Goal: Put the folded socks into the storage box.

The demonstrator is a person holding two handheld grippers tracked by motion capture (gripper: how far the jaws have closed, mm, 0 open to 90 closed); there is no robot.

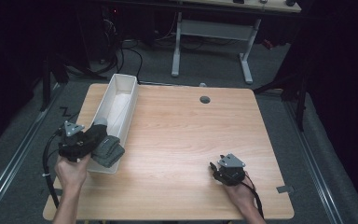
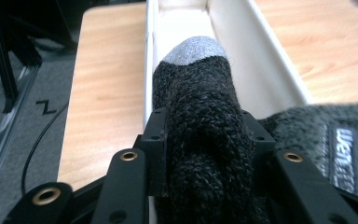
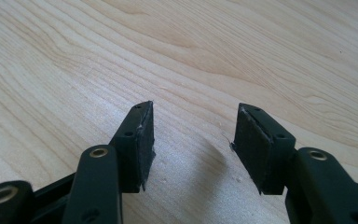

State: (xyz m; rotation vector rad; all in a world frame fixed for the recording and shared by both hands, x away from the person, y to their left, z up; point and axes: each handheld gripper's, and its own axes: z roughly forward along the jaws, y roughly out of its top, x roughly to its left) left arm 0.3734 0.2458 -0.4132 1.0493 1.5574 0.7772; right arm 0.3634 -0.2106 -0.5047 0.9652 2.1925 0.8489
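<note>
My right gripper point(image 1: 213, 169) rests near the table's point(image 1: 182, 140) near right corner, jaws spread, nothing between them, just bare wood under the pads point(image 3: 142, 144). It is idle.

My left gripper point(image 1: 93, 135) is at the near left edge, clenched on a dark knit sock point(image 2: 200, 130). In the left gripper view both pads press into the rolled wool and the grey toe point(image 2: 193, 50) pokes forward past the jaws, over the near end of the white bin point(image 1: 130, 100). The sock hangs above the bin opening, not yet lying on its floor.

Second dark knit piece with a label point(image 2: 345, 158) sits just right of the held sock; in the high view it reads as a folded bundle point(image 1: 108, 150) at the bin's near end, draped on or over the rim.

Progress, my guess: one piece already in or at the bin, this sock nearly delivered. Left: lower, let go, pull out. No other loose clothing on the table.

Hard to tell: whether the bundle lies fully inside the bin or hangs over the wall; the label text is cut off; the sock's cuff end is hidden under my jaws. Far half of the bin looks bare.
</note>
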